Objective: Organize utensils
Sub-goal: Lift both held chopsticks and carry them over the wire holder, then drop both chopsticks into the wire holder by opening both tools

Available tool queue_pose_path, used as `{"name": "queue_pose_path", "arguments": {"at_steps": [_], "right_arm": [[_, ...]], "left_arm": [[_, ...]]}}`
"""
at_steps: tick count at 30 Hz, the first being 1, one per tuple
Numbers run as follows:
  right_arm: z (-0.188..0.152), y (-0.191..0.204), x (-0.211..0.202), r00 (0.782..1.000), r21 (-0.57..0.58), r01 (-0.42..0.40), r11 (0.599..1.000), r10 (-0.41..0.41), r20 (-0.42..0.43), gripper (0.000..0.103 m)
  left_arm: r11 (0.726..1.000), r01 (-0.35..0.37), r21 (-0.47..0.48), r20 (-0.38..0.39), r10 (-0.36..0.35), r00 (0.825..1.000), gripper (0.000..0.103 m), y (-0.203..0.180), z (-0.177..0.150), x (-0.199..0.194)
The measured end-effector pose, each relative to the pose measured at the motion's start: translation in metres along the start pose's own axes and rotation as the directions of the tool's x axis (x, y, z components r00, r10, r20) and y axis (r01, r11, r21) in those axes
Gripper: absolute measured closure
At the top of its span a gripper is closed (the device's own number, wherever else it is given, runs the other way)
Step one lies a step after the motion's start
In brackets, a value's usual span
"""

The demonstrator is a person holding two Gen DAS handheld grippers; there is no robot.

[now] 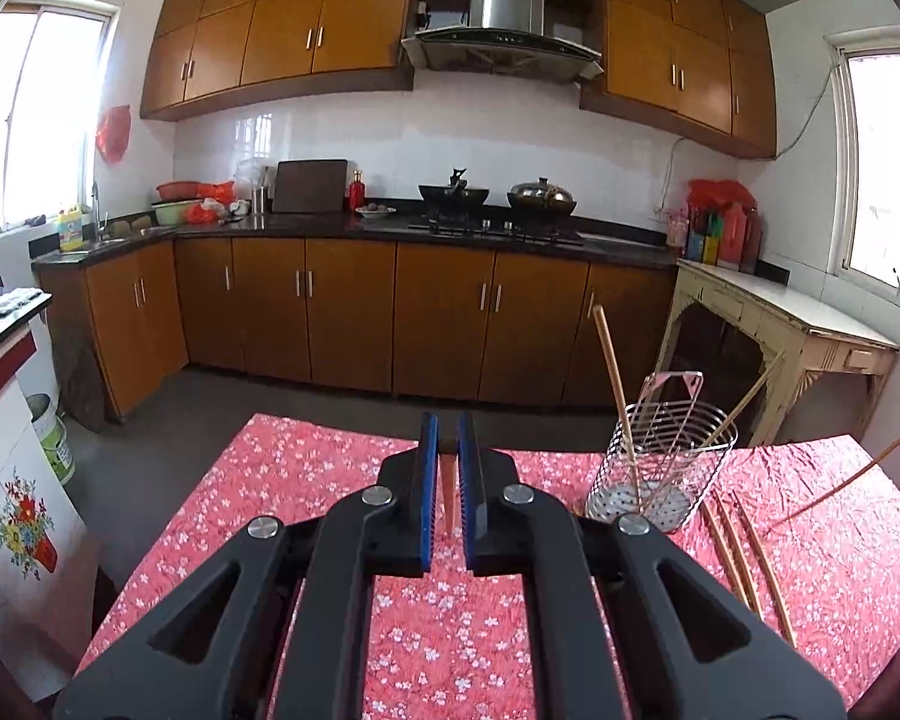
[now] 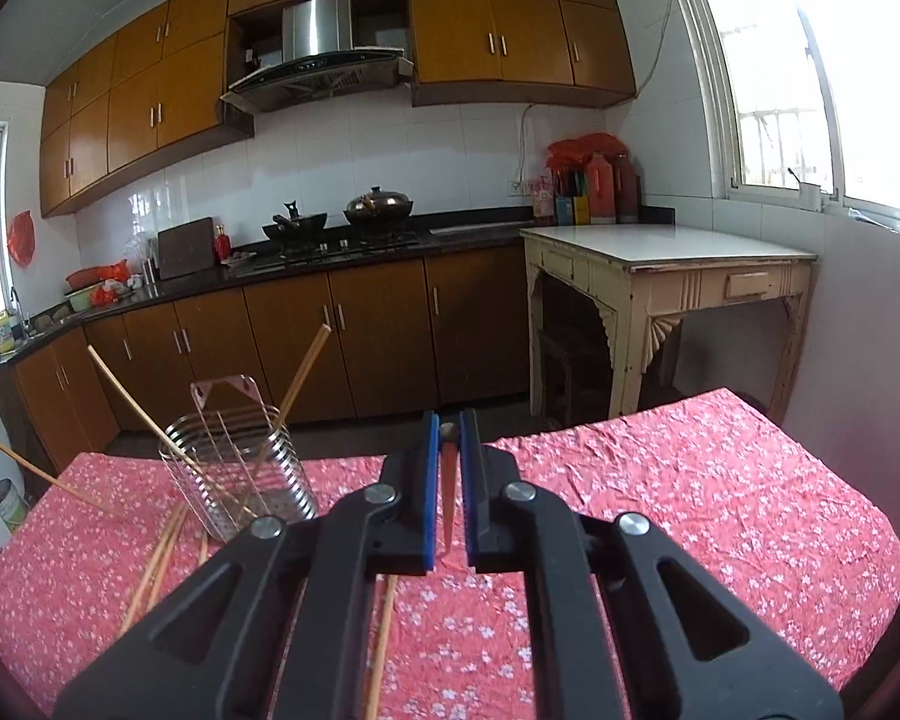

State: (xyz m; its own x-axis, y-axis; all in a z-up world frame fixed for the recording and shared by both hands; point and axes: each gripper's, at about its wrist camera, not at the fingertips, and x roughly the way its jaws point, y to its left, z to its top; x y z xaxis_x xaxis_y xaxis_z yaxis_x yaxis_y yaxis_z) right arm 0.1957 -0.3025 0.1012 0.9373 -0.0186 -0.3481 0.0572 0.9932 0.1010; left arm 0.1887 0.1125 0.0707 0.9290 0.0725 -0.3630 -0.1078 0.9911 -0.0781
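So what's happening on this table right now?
A person is sorting wooden chopsticks into a wire mesh utensil holder on a red floral tablecloth. Both tongs, left and right, are shut on one chopstick each. Two chopsticks already stand in the holder; several loose chopsticks lie beside it.

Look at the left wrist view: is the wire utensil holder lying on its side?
No, the wire utensil holder stands upright on the tablecloth with two chopsticks leaning inside it.
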Motion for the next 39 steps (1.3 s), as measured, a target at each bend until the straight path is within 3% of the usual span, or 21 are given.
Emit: {"name": "queue_pose_path", "arguments": {"at_steps": [10, 15, 23, 27, 31, 39], "right_arm": [[0.038, 0.017, -0.020, 0.996, -0.003, -0.072, 0.997, 0.072, 0.054, 0.095], [0.066, 0.030, -0.026, 0.986, 0.010, -0.154, 0.988, 0.153, 0.066, 0.095], [0.123, 0.068, -0.033, 0.957, -0.011, -0.269, 0.963, 0.269, 0.113, 0.095], [0.140, 0.088, -0.022, 0.949, -0.032, -0.290, 0.956, 0.292, 0.121, 0.095], [0.150, 0.106, 0.006, 0.948, -0.040, -0.300, 0.953, 0.303, 0.095, 0.095], [0.138, 0.122, 0.069, 0.951, -0.034, -0.308, 0.951, 0.308, -0.013, 0.095]], "left_arm": [[0.999, 0.018, 0.028, 0.043, -0.019, 0.999, 0.097, -0.013, 0.020, -0.012], [0.998, 0.055, 0.019, 0.043, -0.055, 0.998, 0.097, -0.022, 0.033, -0.014], [0.989, 0.147, 0.011, 0.126, -0.147, 0.981, 0.097, -0.057, 0.093, -0.031], [0.987, 0.163, 0.003, 0.196, -0.161, 0.967, 0.097, -0.081, 0.125, -0.032], [0.984, 0.177, -0.036, 0.214, -0.165, 0.963, 0.097, -0.100, 0.143, -0.014], [0.991, 0.128, -0.036, 0.207, -0.118, 0.971, 0.097, -0.129, 0.138, 0.040]]}}
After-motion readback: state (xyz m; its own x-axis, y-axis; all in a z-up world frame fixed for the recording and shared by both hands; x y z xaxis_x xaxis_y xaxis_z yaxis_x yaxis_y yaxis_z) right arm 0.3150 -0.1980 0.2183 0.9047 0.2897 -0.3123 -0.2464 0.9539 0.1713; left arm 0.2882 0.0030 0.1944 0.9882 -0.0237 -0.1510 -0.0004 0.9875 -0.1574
